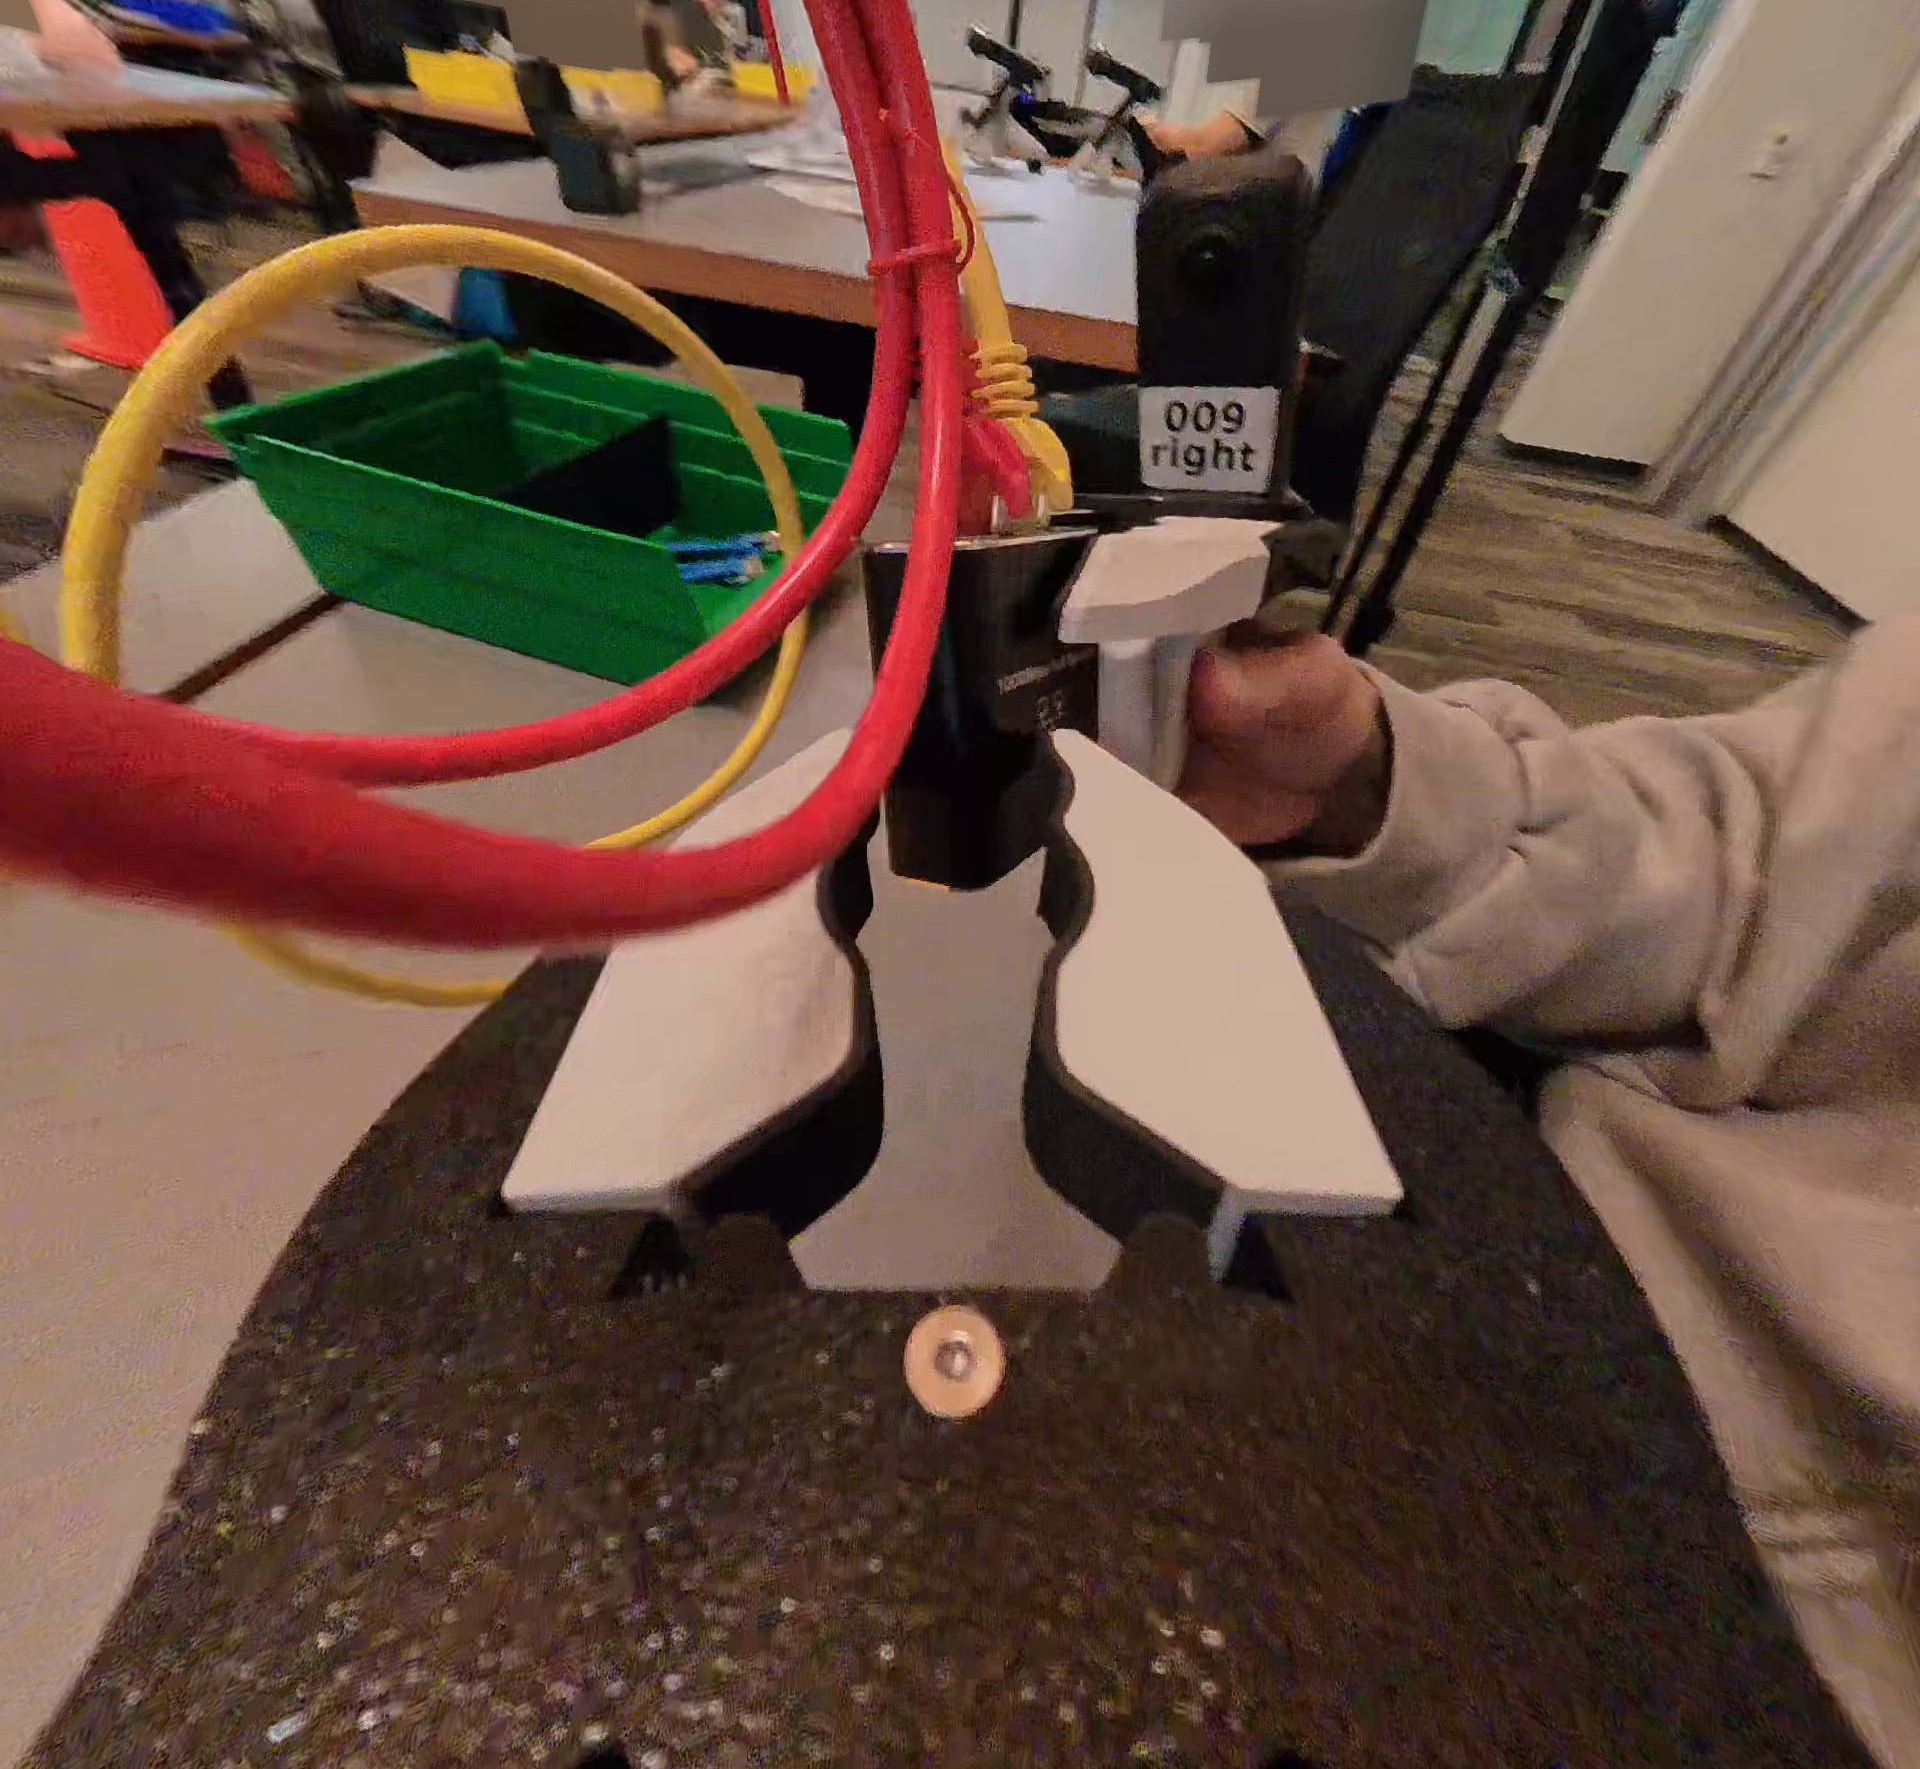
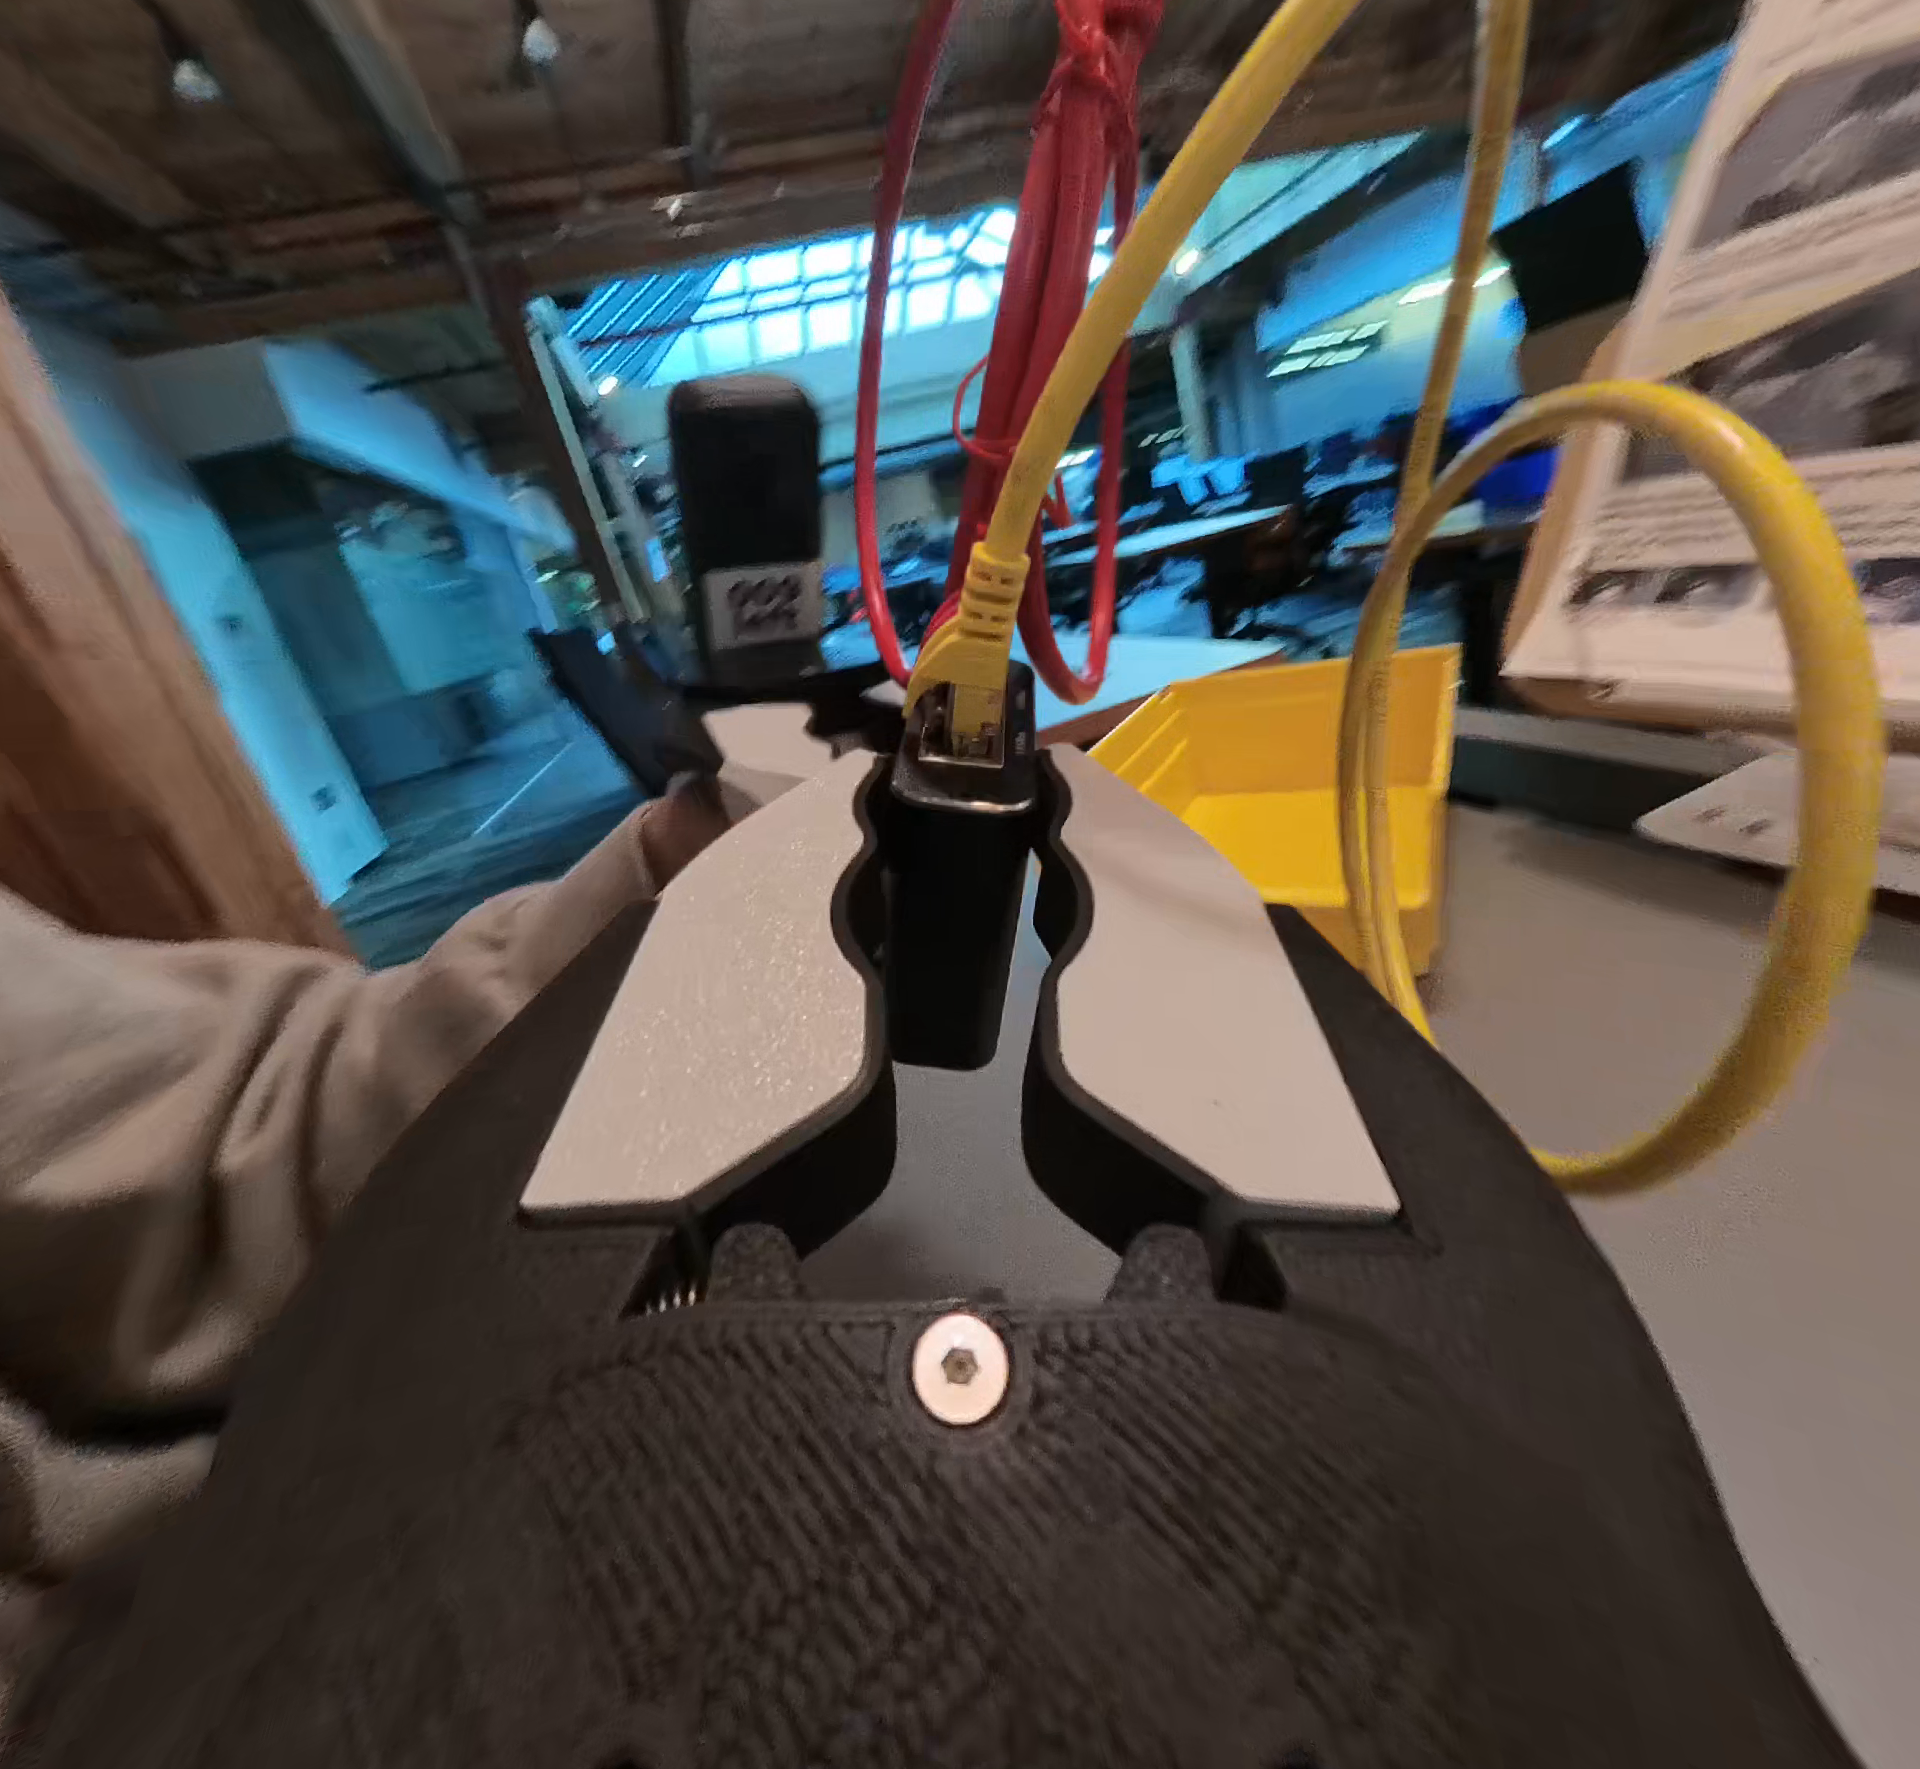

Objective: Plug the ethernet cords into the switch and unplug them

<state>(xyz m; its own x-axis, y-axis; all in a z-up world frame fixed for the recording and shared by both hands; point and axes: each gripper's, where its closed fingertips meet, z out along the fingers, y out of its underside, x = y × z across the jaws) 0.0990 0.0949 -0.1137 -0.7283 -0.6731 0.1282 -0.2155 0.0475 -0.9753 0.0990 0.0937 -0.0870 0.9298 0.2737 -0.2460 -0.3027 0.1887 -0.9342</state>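
In the left wrist view, far to the left of the tongs, a yellow cord (image 1: 436, 254) curls in a wide loop in the air, and a thick red cord (image 1: 520, 826) sweeps across in front of it, blurred where it runs nearest the lens. Behind the loops, up and to the left of the tongs, a green bin (image 1: 499, 524) sits on the grey table (image 1: 208, 1148). At the centre, the left gripper (image 1: 956, 815) has its two pale fingers (image 1: 727, 992) drawn in narrow, their tips pressed against the lower end of a small black switch (image 1: 977, 680) that stands upright between them. Red and yellow plugs enter the top of the switch. Just right of it, the right gripper (image 1: 1169, 576) reaches in from the side, gripped by a hand (image 1: 1278, 743) in a beige sleeve. In the right wrist view, a beige sleeve (image 2: 208, 1096) fills the left; at the centre the right gripper (image 2: 961, 815) is likewise narrowed onto the switch (image 2: 951, 909), clamping its black body on both sides. A yellow plug (image 2: 971, 670) sits in the port on top. The red cord (image 2: 1049, 285) hangs looped behind, and the yellow cord (image 2: 1662, 784) arcs up and coils to the right of the tongs, in front of a yellow bin (image 2: 1309, 784).
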